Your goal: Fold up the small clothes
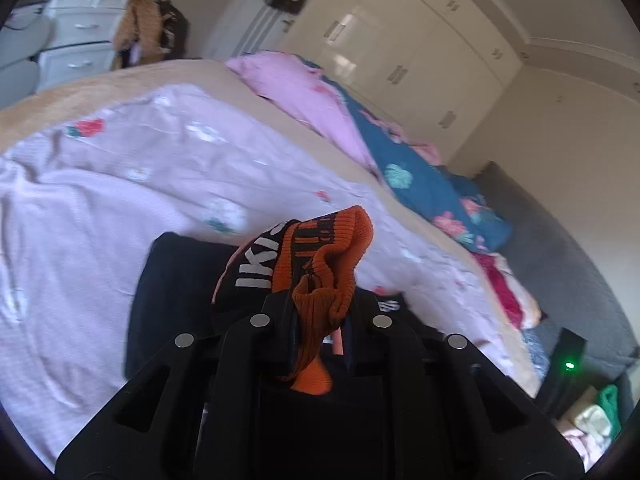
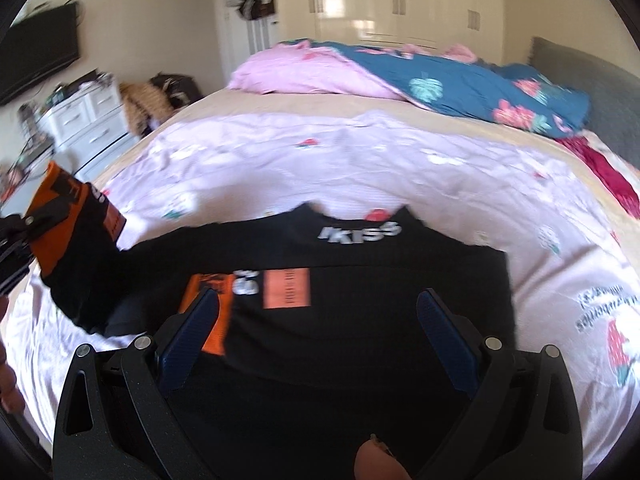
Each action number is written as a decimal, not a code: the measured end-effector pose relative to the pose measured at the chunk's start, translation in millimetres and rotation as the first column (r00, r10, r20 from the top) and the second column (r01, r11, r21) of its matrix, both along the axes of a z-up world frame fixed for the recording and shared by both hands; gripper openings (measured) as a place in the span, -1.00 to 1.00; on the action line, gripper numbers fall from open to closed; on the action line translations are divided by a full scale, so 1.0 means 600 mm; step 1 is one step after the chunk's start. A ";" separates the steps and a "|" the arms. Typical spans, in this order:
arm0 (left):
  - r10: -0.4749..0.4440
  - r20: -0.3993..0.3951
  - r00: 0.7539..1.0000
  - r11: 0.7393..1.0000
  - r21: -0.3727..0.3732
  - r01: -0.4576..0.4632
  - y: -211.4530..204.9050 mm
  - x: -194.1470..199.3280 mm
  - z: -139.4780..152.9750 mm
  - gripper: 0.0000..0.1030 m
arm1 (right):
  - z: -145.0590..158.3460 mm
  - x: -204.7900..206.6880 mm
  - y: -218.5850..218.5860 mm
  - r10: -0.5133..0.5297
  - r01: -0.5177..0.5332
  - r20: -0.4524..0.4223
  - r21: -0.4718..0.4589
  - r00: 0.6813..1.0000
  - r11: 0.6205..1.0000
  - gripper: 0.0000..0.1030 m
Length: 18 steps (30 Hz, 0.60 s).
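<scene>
A small black top (image 2: 360, 276) with orange cuffs and white "KISS" lettering lies on the pink sheet (image 2: 360, 160), back up. My left gripper (image 1: 316, 312) is shut on the orange cuff (image 1: 328, 264) of one sleeve and holds it lifted above the garment's body (image 1: 172, 280). The right wrist view shows that gripper (image 2: 24, 228) at the far left with the raised sleeve (image 2: 76, 248). My right gripper (image 2: 320, 312) is open and empty, its blue-padded fingers (image 2: 444, 328) hovering just over the garment's lower part, with the other orange cuff (image 2: 212, 312) by its left finger.
A rolled pink and blue floral duvet (image 2: 460, 80) lies along the bed's far side, a red cloth (image 2: 604, 172) at the right. White drawers (image 2: 88, 116), a TV (image 2: 36, 52) and a pile of clothes (image 2: 148, 100) stand beyond the bed's left end. Wardrobes (image 2: 400, 4) line the back wall.
</scene>
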<state>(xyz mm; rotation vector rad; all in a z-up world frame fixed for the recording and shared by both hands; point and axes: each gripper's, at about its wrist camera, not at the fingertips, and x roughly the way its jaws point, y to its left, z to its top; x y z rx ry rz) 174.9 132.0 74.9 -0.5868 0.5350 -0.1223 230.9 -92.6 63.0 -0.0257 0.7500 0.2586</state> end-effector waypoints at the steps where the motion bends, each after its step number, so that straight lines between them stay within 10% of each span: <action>1: -0.041 0.015 0.999 0.999 -0.031 0.041 -0.013 0.006 -0.001 -0.82 | 0.000 0.003 -0.011 -0.016 0.016 -0.002 0.004 1.000 1.000 0.91; 18: -0.368 -0.108 0.924 0.930 -0.059 0.363 -0.188 0.093 -0.097 -0.82 | -0.005 0.019 -0.202 -0.298 0.305 -0.070 0.127 0.952 0.944 0.91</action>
